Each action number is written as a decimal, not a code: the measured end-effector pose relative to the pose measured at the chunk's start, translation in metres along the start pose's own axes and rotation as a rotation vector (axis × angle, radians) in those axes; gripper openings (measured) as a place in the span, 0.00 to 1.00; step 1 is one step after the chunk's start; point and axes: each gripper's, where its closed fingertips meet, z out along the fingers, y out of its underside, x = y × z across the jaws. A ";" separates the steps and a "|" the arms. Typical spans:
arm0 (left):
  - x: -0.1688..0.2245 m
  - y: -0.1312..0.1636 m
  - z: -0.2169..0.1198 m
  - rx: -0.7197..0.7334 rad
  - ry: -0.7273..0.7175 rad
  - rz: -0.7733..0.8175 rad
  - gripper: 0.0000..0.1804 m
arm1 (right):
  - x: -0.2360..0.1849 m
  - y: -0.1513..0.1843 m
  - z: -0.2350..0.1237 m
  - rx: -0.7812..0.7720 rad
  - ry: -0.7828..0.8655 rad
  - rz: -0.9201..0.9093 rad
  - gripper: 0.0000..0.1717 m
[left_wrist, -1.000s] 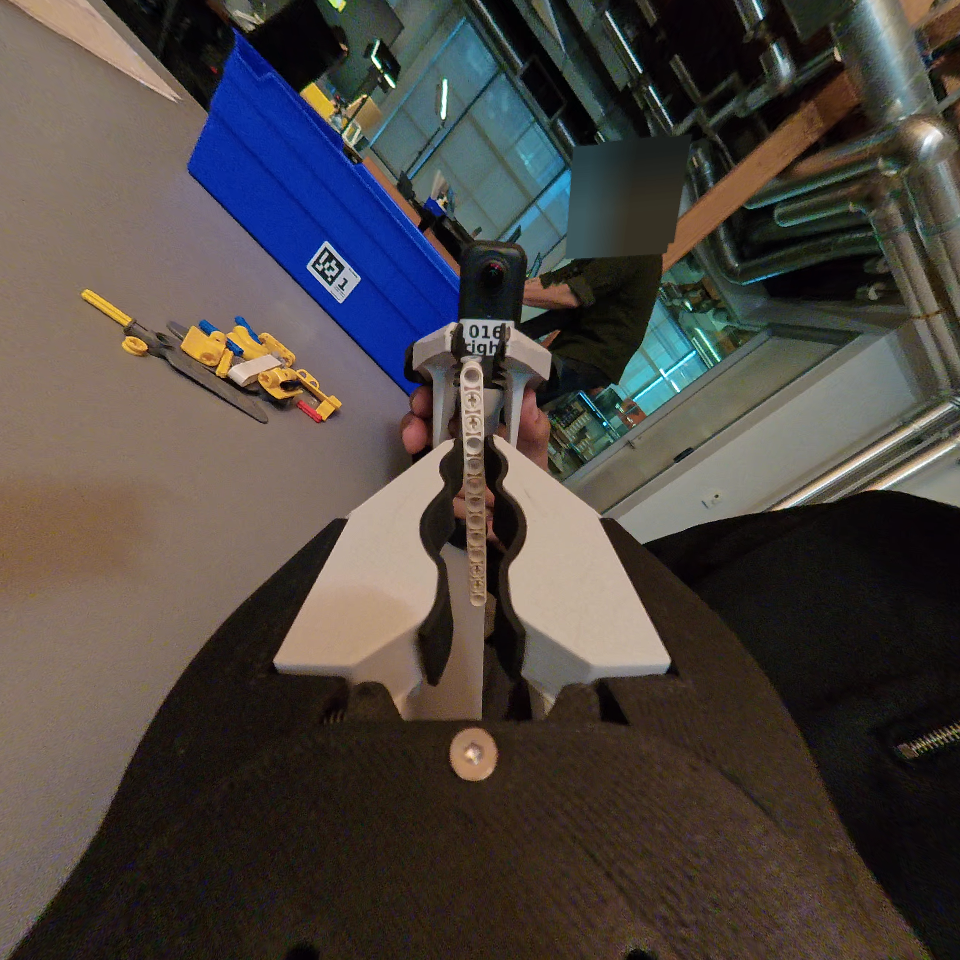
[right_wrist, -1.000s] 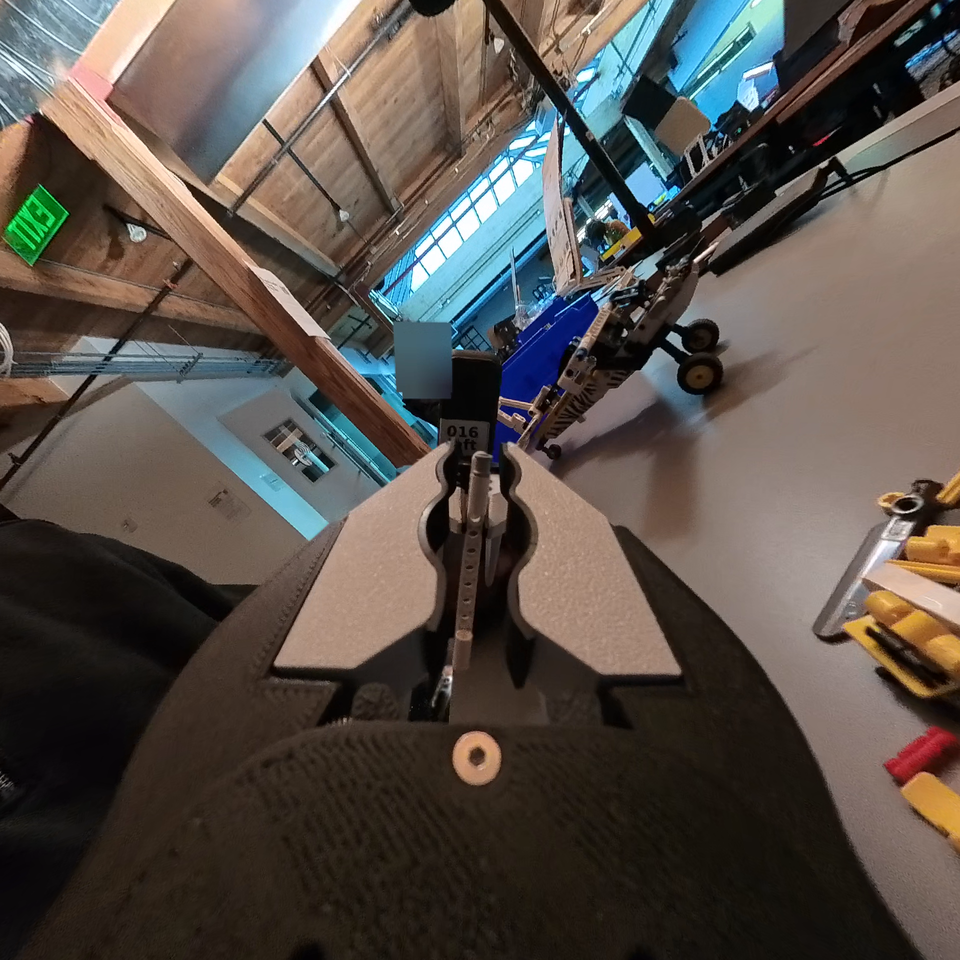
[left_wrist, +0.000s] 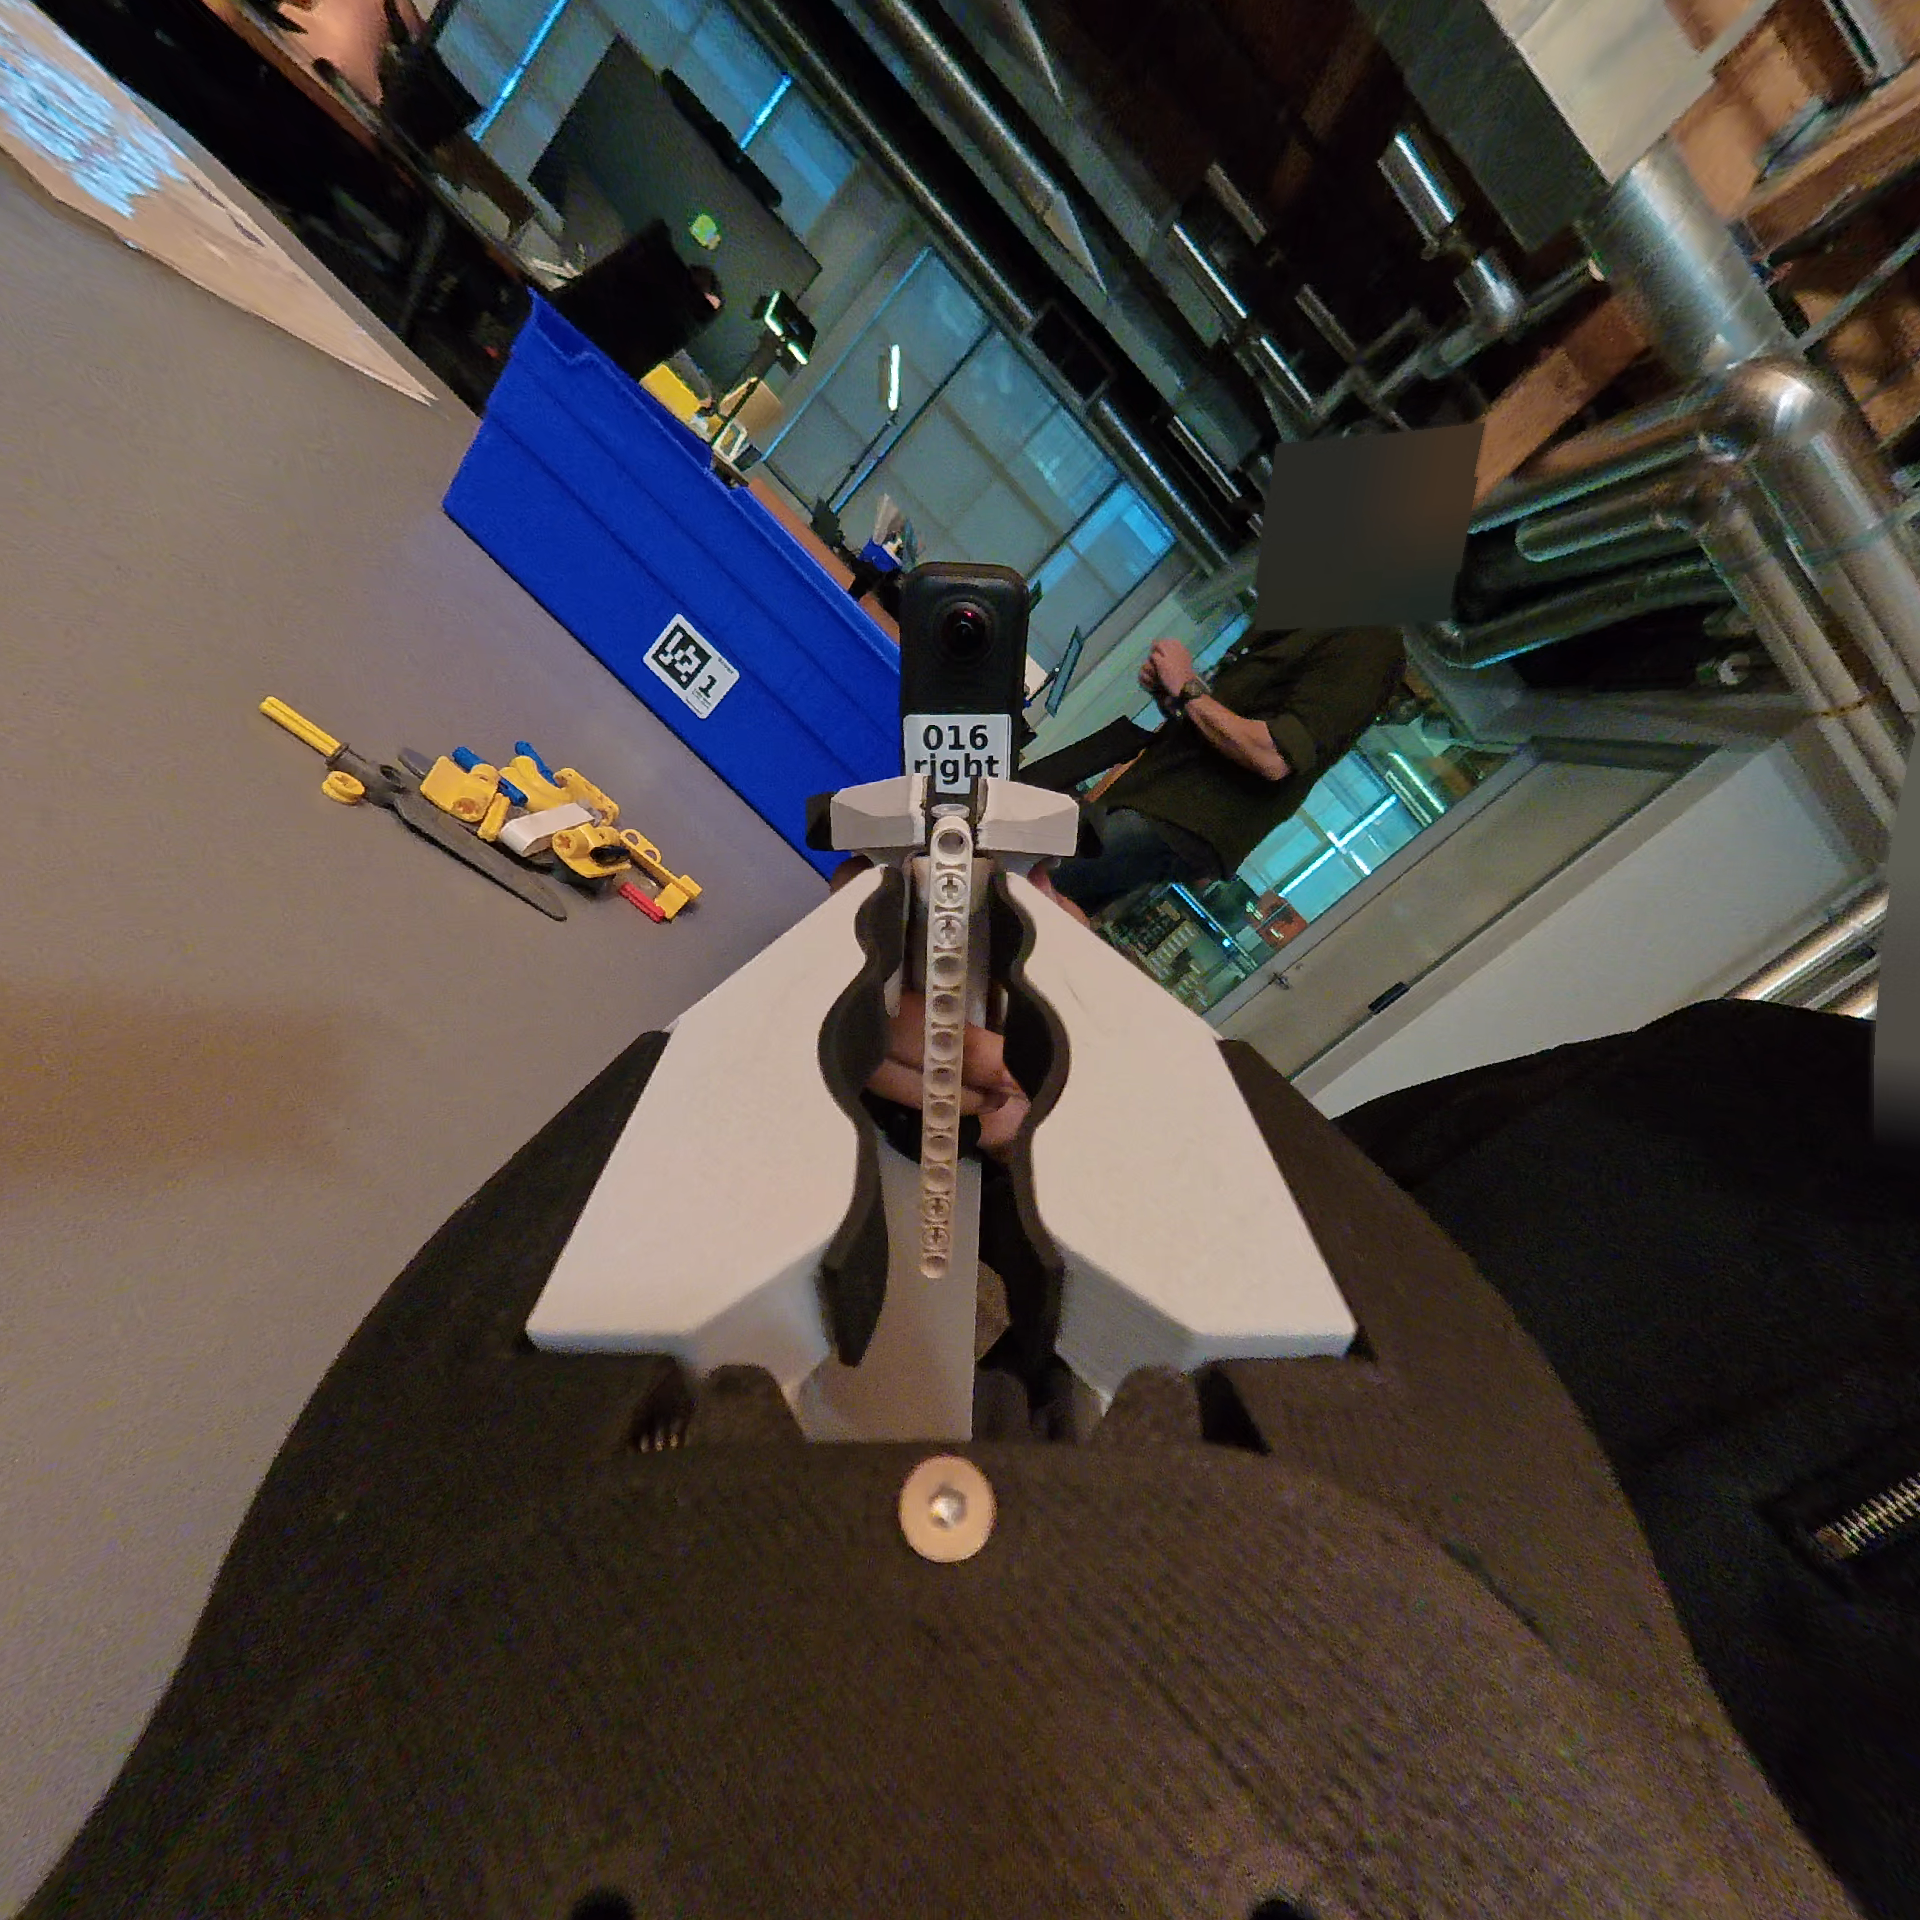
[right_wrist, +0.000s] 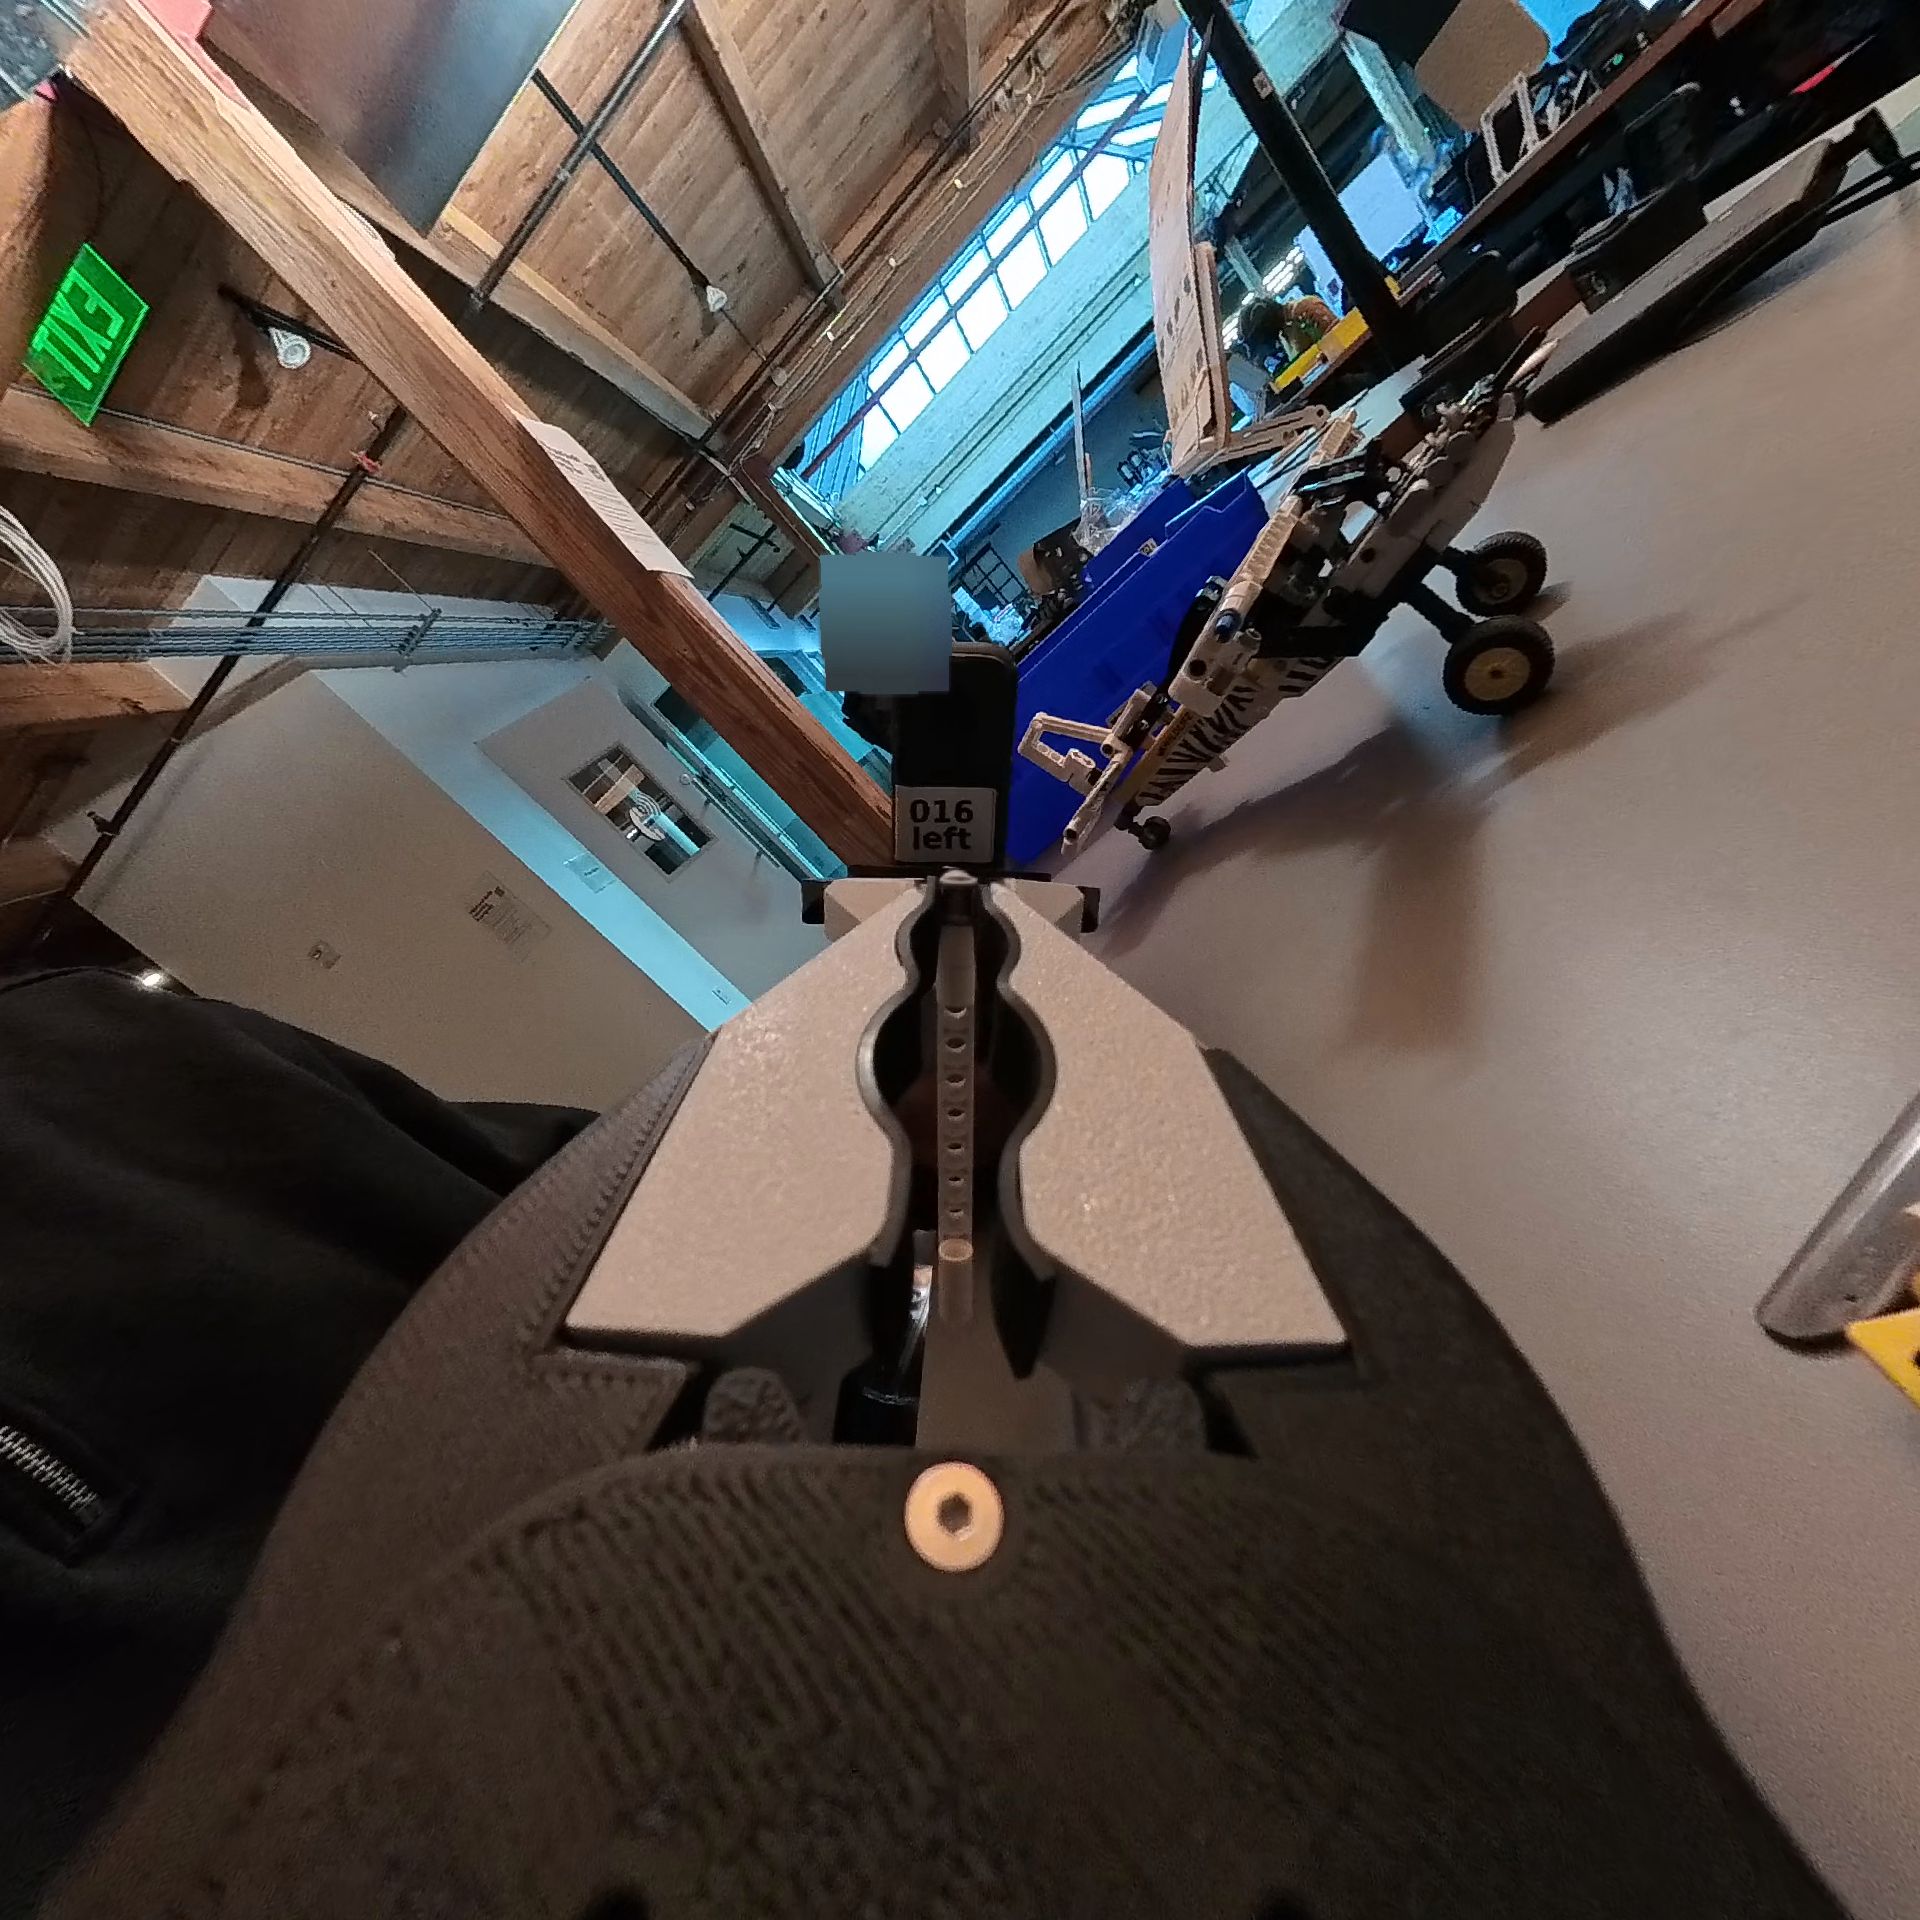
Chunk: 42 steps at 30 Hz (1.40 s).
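Observation:
A long pale grey beam with holes (left_wrist: 940, 1039) runs between the two grippers, which face each other tip to tip above the grey table (left_wrist: 208, 935). My left gripper (left_wrist: 948, 894) is open: its black pads (left_wrist: 847, 1039) stand off the beam with a gap on each side. My right gripper (right_wrist: 956, 904) is shut on the beam (right_wrist: 954, 1091), seen edge-on between its fingers. The left wrist view shows the right gripper (left_wrist: 951, 821) clamped on the beam's far end, with a hand behind it.
A pile of yellow, blue and red building parts (left_wrist: 520, 810) lies on the table by a blue bin (left_wrist: 644, 582). A wheeled brick model (right_wrist: 1351, 582) stands farther off. A person (left_wrist: 1226, 769) sits beyond the table. A grey blade (right_wrist: 1849, 1257) lies at the right. The grippers are tip to tip, or close to it.
My left gripper's jaws have opened off the beam. My right gripper's jaws have closed on it, and it has moved in along the beam.

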 end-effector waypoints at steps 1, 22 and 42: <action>0.000 0.001 0.000 -0.004 0.000 -0.003 0.07 | 0.000 0.000 0.000 0.002 -0.001 0.001 0.02; -0.004 0.008 0.006 -0.065 -0.036 0.004 0.04 | 0.006 -0.005 -0.001 0.048 0.051 0.000 0.01; 0.019 0.037 0.025 -0.088 -0.007 0.008 0.02 | 0.098 -0.038 -0.100 -0.116 0.909 -0.292 0.02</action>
